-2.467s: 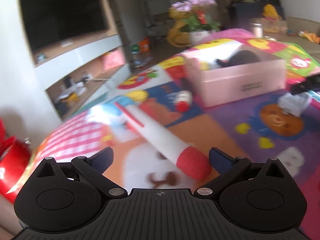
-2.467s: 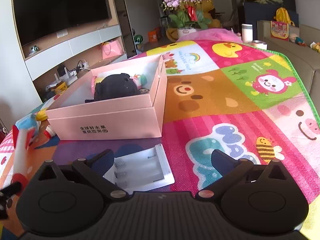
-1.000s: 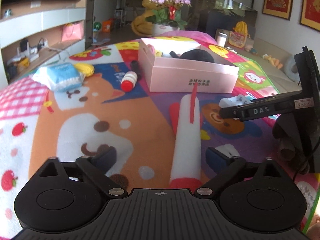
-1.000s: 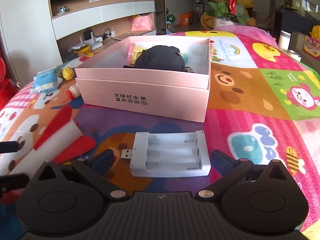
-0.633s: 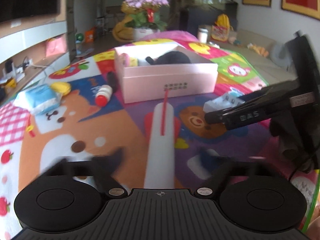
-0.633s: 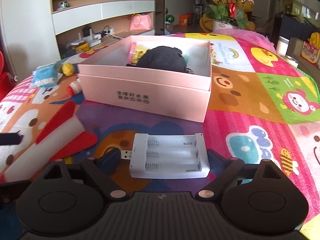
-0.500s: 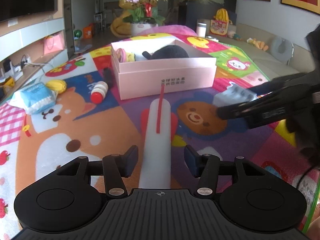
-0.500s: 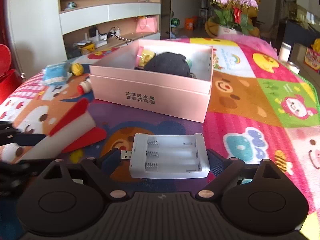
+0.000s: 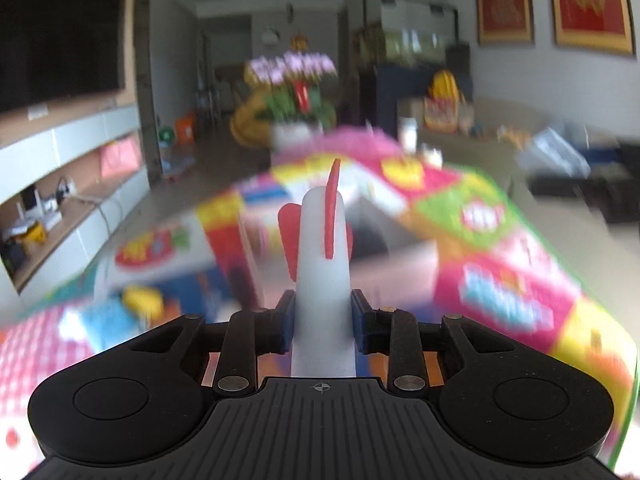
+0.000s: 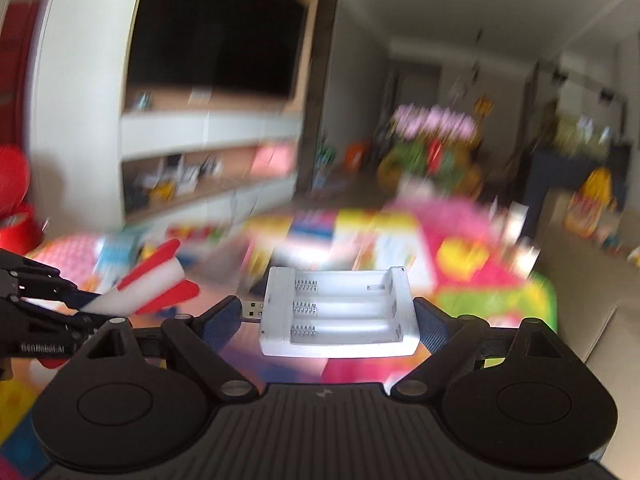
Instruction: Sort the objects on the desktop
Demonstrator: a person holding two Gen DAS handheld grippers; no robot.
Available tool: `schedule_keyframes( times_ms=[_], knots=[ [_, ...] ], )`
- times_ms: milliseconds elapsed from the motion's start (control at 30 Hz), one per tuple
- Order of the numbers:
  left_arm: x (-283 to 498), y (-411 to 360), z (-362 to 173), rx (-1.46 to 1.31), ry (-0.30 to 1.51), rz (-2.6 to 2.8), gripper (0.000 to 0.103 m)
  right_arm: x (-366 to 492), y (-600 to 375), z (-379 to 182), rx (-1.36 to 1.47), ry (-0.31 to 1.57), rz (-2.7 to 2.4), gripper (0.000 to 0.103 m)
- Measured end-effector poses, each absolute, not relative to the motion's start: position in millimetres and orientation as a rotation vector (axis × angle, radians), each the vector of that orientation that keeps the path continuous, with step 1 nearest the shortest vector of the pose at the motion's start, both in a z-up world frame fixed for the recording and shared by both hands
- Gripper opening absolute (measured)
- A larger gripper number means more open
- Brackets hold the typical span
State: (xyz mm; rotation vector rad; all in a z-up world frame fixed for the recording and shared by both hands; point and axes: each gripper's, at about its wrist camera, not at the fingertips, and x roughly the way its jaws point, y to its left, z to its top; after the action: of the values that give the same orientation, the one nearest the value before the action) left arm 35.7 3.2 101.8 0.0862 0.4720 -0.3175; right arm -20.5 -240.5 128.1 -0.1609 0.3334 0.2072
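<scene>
Left wrist view: the left gripper has just closed and clamps the white foam rocket, red fins pointing far, above the blurred play mat.

Right wrist view: the right gripper clamps the white battery charger across its width, lifted; only here the rocket appears at left.

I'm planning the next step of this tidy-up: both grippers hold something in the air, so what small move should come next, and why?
Probably carry both loads forward over the pink box before letting go. The left gripper is clamped on the foam rocket, and the right gripper grips the white battery charger. Both are lifted off the mat, and the blurred box lies ahead.
</scene>
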Motion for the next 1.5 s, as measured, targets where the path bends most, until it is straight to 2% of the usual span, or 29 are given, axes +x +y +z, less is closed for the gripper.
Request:
schedule_keyframes(
  times_ms=[167, 233, 367, 400, 433, 667, 867, 1033, 1167, 1300, 1333, 1400, 1467, 1500],
  knots=[
    [123.8, -3.1, 129.4, -0.032, 0.455, -0.305, 0.035, -10.7, -235.5, 146.3, -0.160, 0.253, 0.200, 0.091],
    [157.1, -1.5, 124.5, -0.077, 0.501, -0.296, 0.065, -3.2, -231.5, 145.4, -0.159, 0.262, 0.206, 0.091],
    [163.0, 26.8, 112.6, -0.163, 0.507, -0.255, 0.083, 9.0, -233.5, 143.8, -0.157, 0.286, 0.189, 0.091],
    [155.7, 36.1, 108.4, -0.173, 0.498, -0.237, 0.091, 11.5, -235.7, 142.8, -0.160, 0.289, 0.179, 0.091],
    [147.8, 44.8, 103.9, -0.172, 0.491, -0.211, 0.094, 14.7, -237.2, 142.2, -0.160, 0.294, 0.171, 0.091],
    [98.0, 85.7, 66.1, -0.143, 0.518, -0.148, 0.095, 55.3, -218.2, 149.9, -0.137, 0.337, 0.202, 0.091],
    [57.9, 87.6, 42.6, -0.144, 0.507, -0.183, 0.098, 125.3, -176.8, 157.1, -0.135, 0.386, 0.199, 0.091],
    [33.6, 96.4, 30.8, -0.111, 0.482, -0.132, 0.102, 198.1, -159.2, 139.1, -0.118, 0.572, 0.168, 0.092],
    [31.2, 113.6, 20.5, -0.161, 0.498, -0.063, 0.103, 192.9, -161.3, 131.0, -0.111, 0.570, 0.173, 0.096],
    [32.4, 127.0, 16.7, -0.163, 0.470, 0.063, 0.103, 173.1, -153.8, 127.2, -0.114, 0.549, 0.197, 0.096],
    [31.3, 130.9, 16.4, -0.161, 0.451, 0.110, 0.103, 164.5, -147.2, 125.8, -0.138, 0.532, 0.210, 0.095],
    [28.4, 141.0, 17.2, -0.179, 0.424, 0.196, 0.103, 145.6, -127.7, 122.6, -0.207, 0.495, 0.250, 0.086],
    [25.4, 154.9, 18.1, -0.230, 0.404, 0.262, 0.103, 124.3, -100.3, 113.6, -0.283, 0.473, 0.313, 0.061],
    [23.6, 160.9, 18.6, -0.258, 0.395, 0.280, 0.103, 113.9, -85.7, 105.8, -0.315, 0.475, 0.349, 0.056]
  ],
)
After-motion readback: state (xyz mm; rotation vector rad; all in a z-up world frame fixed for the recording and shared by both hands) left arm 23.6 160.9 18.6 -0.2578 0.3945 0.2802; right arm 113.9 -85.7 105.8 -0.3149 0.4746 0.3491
